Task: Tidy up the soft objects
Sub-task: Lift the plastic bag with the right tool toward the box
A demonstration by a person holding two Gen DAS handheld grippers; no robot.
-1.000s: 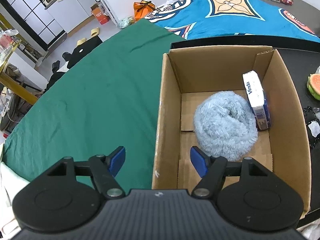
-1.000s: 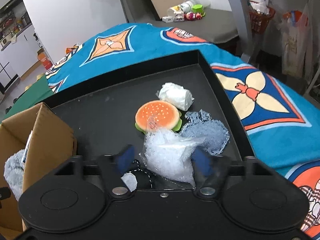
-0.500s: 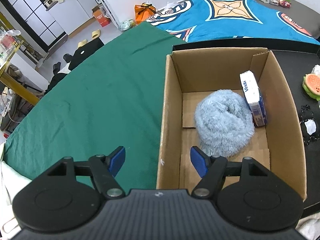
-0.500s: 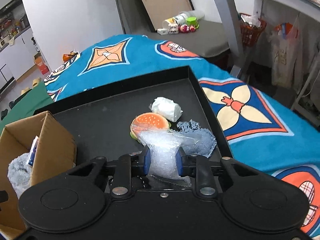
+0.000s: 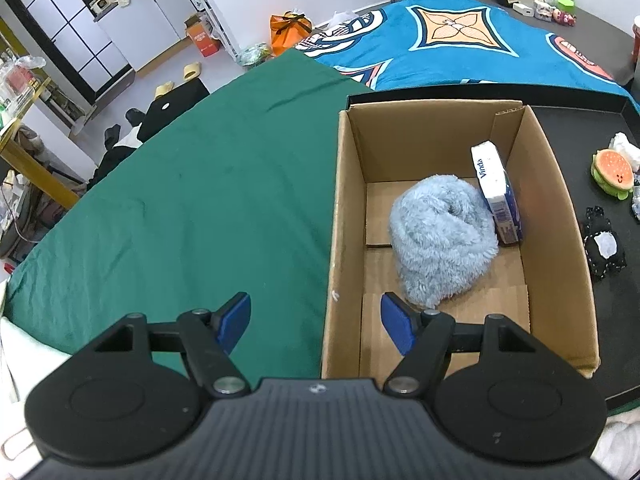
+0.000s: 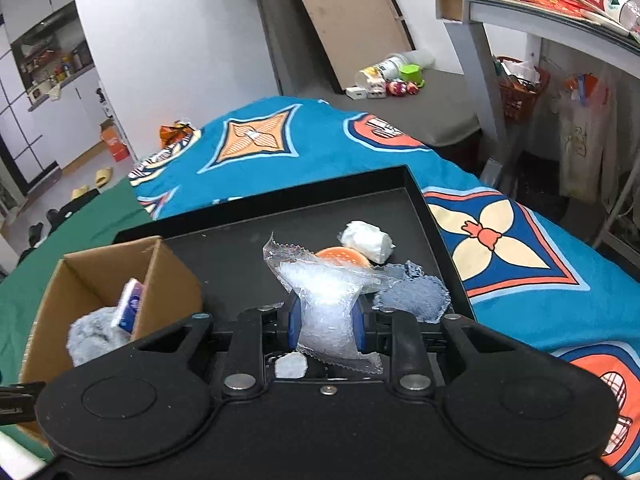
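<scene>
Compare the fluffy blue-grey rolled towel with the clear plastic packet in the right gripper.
The fluffy blue-grey rolled towel lies inside the cardboard box; the clear crinkly plastic packet is clamped in the right gripper, over the black tray. The towel is opaque and furry; the packet is see-through and glossy. Both look soft.

The cardboard box (image 5: 460, 216) is open on top; bare floor shows along its left wall and near end. A fluffy blue bundle (image 5: 442, 240) and a tissue pack (image 5: 496, 192) fill its right side.
</scene>
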